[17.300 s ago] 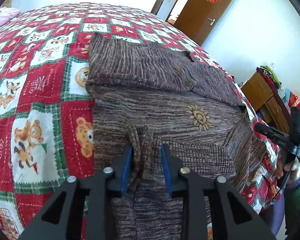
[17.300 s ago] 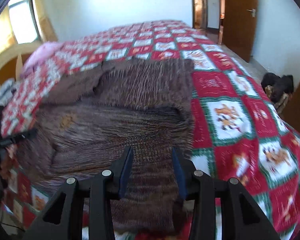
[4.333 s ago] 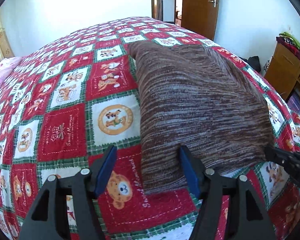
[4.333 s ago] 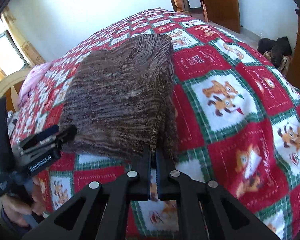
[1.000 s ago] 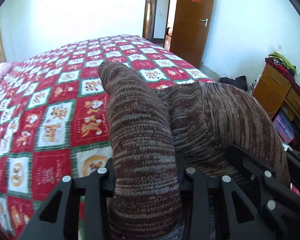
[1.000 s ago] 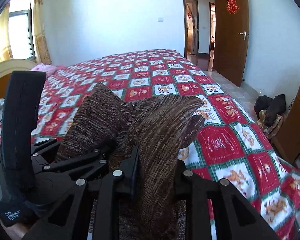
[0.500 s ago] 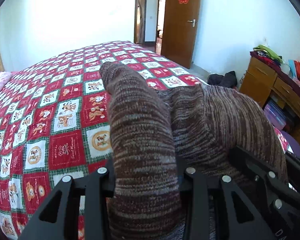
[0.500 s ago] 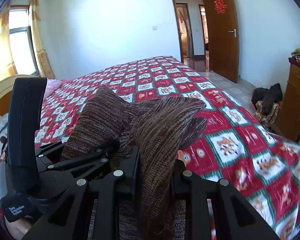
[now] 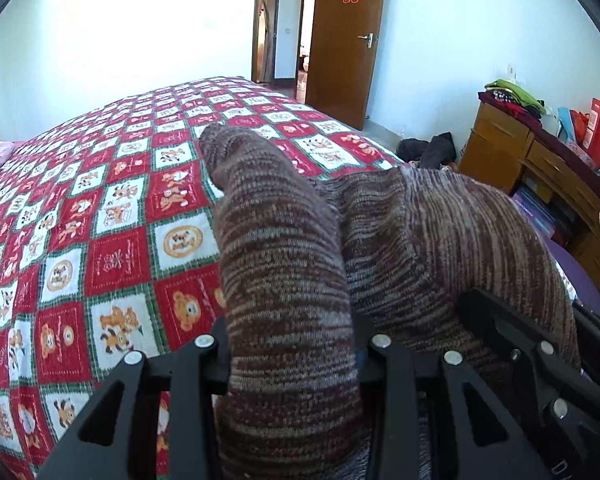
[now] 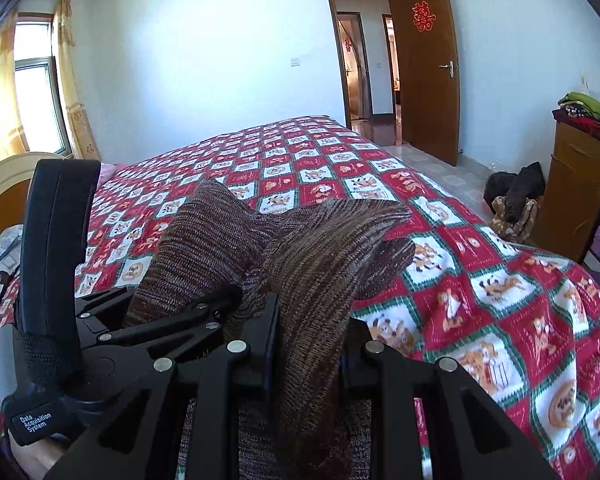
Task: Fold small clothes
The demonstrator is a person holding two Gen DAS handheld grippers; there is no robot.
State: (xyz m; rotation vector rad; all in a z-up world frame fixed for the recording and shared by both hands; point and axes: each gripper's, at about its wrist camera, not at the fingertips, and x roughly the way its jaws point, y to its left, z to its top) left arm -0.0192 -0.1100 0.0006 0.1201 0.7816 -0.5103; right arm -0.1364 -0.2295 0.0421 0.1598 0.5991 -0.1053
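A folded brown striped knit sweater [image 9: 288, 280] is lifted above the bed, held side by side by both grippers. My left gripper [image 9: 290, 344] is shut on its left end; the cloth bulges up between the jaws and hides the fingertips. My right gripper [image 10: 306, 344] is shut on the sweater's right end [image 10: 324, 268]. In the right wrist view the left gripper [image 10: 180, 312] shows at the left, clamped on the other end. In the left wrist view the right gripper's black frame [image 9: 532, 352] sits at the lower right.
A bed with a red, white and green cartoon quilt [image 9: 112, 216] lies below and ahead [image 10: 480, 280]. A wooden cabinet [image 9: 540, 160] with clothes on top stands at the right. A brown door [image 10: 424, 72] is open at the back. Dark bags [image 10: 512, 196] lie on the floor.
Both grippers have risen with the sweater over the last second; the bed sits lower and farther in both views. Both stay clamped on the bundle.
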